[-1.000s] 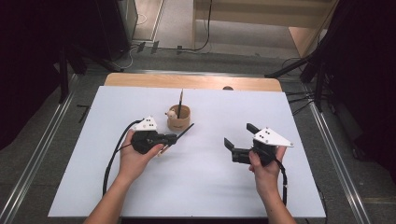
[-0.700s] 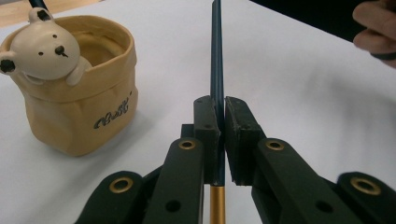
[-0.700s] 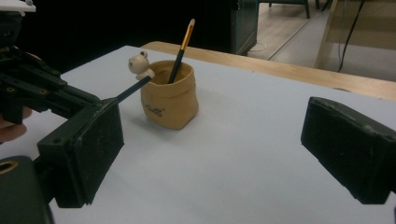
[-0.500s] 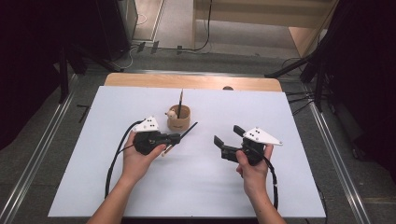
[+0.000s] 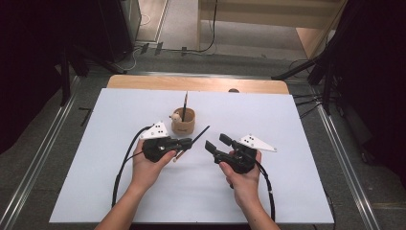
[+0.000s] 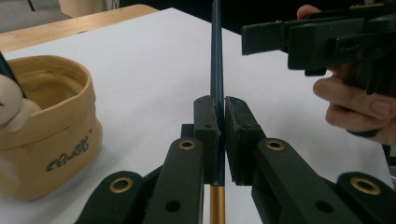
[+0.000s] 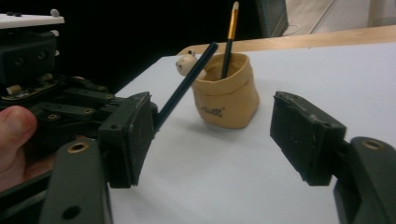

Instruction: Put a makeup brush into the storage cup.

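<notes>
The left tool [image 5: 187, 142] pinches a dark pencil [image 5: 200, 133] near its gold end, the shaft slanting up toward the bench's [image 5: 287, 120] far edge, just beside the tan pouch [image 5: 183, 121]. The right tool [image 5: 216, 143], jaws spread with nothing between them, has just been closing; it sits just right of the pencil tip, near mid-bench.

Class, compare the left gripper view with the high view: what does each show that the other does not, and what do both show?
Left gripper view alone: the dark script lettering on the tan pouch-shaped holder, and the left gripper's pads pressed flat on the dark slim pencil.
High view alone: both forearms, the trailing black cables, the wooden table edge and grey floor.
Both: holder, pencil, white tabletop, right gripper, its jaws just closing on nothing.
</notes>
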{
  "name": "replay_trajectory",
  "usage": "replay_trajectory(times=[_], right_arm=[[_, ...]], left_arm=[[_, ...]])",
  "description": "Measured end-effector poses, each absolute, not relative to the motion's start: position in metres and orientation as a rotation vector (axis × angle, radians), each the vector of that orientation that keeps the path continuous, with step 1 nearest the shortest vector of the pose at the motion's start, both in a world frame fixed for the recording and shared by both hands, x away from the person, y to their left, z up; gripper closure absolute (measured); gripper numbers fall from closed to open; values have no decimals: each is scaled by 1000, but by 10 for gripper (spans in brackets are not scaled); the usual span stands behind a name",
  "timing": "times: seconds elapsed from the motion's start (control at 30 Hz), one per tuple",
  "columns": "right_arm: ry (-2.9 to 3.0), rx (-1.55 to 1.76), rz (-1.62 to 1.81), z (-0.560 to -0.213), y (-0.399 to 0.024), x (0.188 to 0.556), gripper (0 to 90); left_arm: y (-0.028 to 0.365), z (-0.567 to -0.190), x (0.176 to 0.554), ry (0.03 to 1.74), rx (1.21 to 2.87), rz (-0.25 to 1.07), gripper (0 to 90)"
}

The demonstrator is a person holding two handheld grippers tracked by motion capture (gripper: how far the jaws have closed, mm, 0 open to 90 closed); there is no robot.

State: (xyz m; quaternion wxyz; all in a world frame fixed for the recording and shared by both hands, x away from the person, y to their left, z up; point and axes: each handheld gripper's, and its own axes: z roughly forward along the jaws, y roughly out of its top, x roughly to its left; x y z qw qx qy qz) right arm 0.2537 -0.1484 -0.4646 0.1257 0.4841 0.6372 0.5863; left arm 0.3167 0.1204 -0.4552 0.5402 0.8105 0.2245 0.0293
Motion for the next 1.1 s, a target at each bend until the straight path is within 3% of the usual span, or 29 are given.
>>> replay_trajectory(times=[0.3,0.8,1.03,1.1], right_arm=[[1754,1487,1862,-468,-148,253,546],[1686,1624,2016,-480,-148,257,699],[1707,1636,2064,-483,-146,257,850],[1715,1616,2053,-482,-145,256,858]], left_arm=[[111,-456,310,508,1891,60,849],[96,-460,301,470,1880,47,849],[89,-463,299,460,1894,35,849],[88,-464,299,463,1890,17,848]])
